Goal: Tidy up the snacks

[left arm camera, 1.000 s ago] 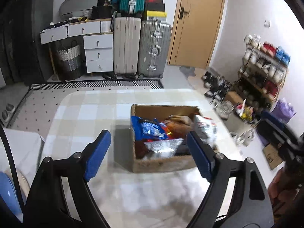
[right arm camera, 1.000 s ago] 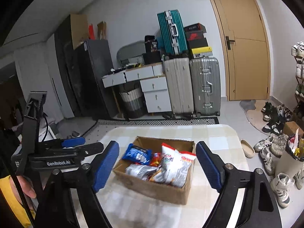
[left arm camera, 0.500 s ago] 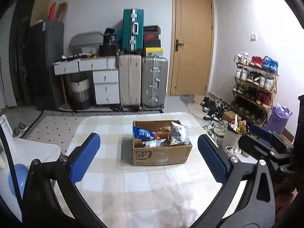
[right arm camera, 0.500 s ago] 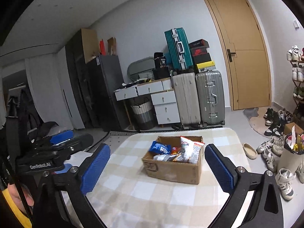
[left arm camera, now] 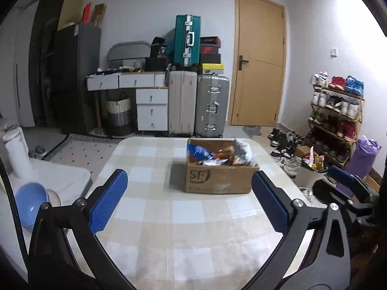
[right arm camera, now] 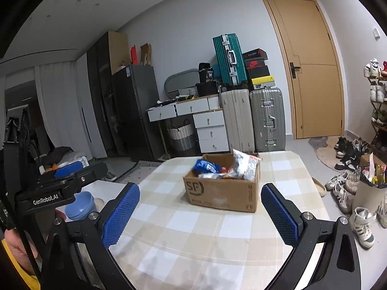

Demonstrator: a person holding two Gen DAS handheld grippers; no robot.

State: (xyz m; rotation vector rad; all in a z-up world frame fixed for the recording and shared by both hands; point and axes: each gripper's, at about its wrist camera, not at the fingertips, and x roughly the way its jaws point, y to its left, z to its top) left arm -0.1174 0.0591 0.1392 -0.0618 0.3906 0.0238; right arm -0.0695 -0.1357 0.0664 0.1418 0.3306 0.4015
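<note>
A brown cardboard box marked SF stands on the far half of the checked table; it also shows in the right wrist view. It holds several snack bags, among them a blue one and a white one. My left gripper is open and empty, well back from the box over the near table. My right gripper is open and empty, also back from the box. The left gripper's body shows at the left of the right wrist view.
Suitcases, white drawers and a door stand behind the table. A shoe rack and loose shoes are at the right. A blue bowl sits on a white seat at the left.
Both grippers have pulled back and up from the box, so it looks smaller and farther. Both stay open and empty.
</note>
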